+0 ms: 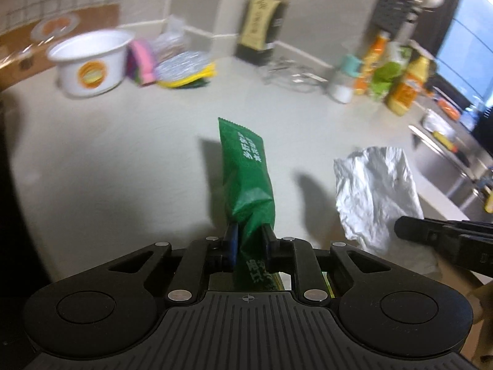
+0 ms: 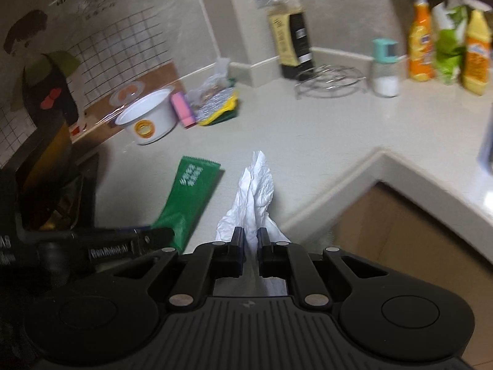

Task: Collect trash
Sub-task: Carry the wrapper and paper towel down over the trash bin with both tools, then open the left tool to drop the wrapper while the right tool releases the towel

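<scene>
While the left claw (image 1: 249,231) pinches the lower end of a green snack wrapper (image 1: 246,169), the packet stands up from between its pads, clear of the pale worktop (image 1: 123,154) with its shadow on the surface behind. To its right, the right claw (image 2: 251,236) is pressed together on a crumpled white tissue (image 2: 257,185), which rises in a peak above the fingertips, also off the worktop. Both pieces of trash are held side by side, near each other. Farther back on the worktop stand a white paper bowl (image 1: 92,61), a pink sponge (image 1: 143,61) beside a stack of scouring pads, a dark sauce bottle (image 1: 262,21), a wire trivet (image 2: 331,81) and orange cleaner bottles (image 2: 420,40)
</scene>
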Tool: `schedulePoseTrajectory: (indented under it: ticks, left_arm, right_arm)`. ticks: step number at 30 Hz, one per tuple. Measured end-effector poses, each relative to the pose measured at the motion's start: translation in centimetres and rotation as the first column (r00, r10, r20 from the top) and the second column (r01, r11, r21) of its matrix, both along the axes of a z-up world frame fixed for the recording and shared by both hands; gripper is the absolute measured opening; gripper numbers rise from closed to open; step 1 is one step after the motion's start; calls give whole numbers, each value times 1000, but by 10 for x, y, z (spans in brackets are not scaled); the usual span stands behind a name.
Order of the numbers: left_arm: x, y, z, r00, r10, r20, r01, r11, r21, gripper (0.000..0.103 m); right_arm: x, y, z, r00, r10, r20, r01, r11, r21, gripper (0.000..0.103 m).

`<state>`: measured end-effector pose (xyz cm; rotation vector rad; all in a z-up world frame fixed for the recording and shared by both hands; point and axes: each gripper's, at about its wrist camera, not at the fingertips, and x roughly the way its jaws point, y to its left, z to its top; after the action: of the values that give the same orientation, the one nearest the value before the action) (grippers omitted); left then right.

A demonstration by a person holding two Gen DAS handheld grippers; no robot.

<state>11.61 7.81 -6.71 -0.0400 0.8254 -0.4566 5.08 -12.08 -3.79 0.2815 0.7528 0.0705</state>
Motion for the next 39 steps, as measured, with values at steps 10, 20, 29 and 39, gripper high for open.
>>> schedulePoseTrajectory:
  ticks: [10,20,29,39]
  left_arm:
    - [-51,-105,-27,989,-100,-111,97,995,-30,19]
    - [-75,-187,-158,961,-79,-263,95,994,47,19]
    - [-29,-228,-246,972,-117,-204,129,991,47,21]
    - [-10,-222,-272,959,-45,-280,60,997,44,22]
  right_arm:
    - [-85,-97,-27,991,-132,-9,132,989,67,9]
    - [-178,-174,-122,929,-258,-264,280,959,46,9]
    - [-219,-189,-151,893,-332,-303,348,937,-1,9]
    - [-229,-210,-162,873,-358,-331,374,927,-19,9]
